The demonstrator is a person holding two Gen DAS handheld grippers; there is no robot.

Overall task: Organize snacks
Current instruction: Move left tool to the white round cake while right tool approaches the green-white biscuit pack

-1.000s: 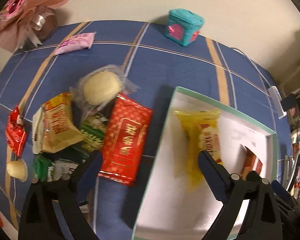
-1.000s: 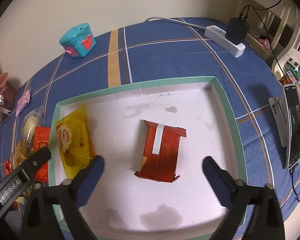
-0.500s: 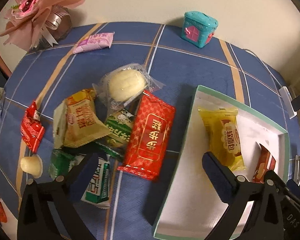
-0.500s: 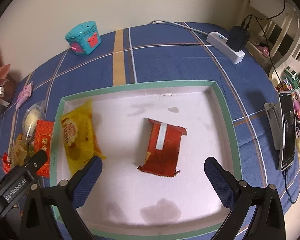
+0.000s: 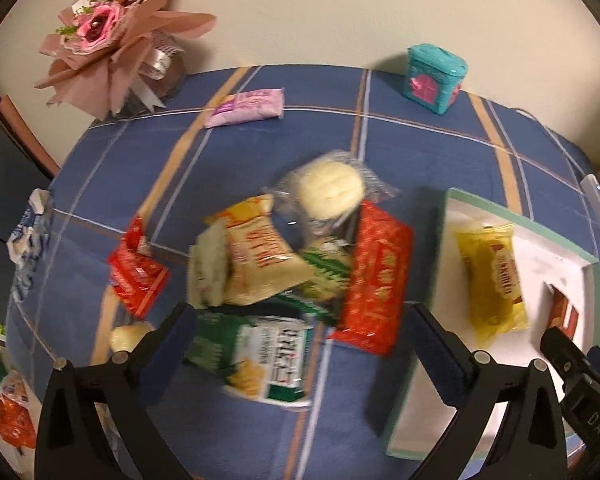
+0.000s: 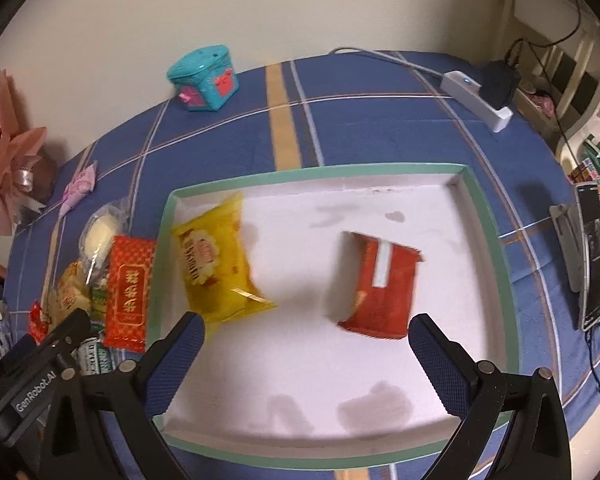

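Swings the left claw [image 5: 300,316] off the box [image 5: 446,216] and over the loose pile within the last second: earlier framed the box's white floor, now frames the green-and-white packet [image 5: 260,354] and the long red packet [image 5: 374,280] between its fingers. Keeps both fingers wide apart, gripping nothing. Blurs the pile with that motion. Reads as the start of the next pick, most likely one of those two packets, though which cannot be told yet.

Holds the right claw [image 6: 306,324] over the box much as before, spread apart and empty. Leaves the box contents unchanged: yellow packet [image 6: 216,264] by the left wall, red-brown packet [image 6: 380,284] lying near the middle. Suggests an early stage, with two snacks in and most of them out on the desk [image 5: 420,152].

From the left wrist only: shows the whole pile, with the wrapped round bun [image 5: 330,190] at its far end, the beige packet [image 5: 256,264] on top, a small red packet [image 5: 136,276] apart to the left and a purple packet [image 5: 246,106] far back. Catches just a sliver of the red-brown packet.

From the right wrist only: shows the full box floor, stained but largely free, plus the power strip [image 6: 476,96] and a propped phone [image 6: 594,264] beyond it.
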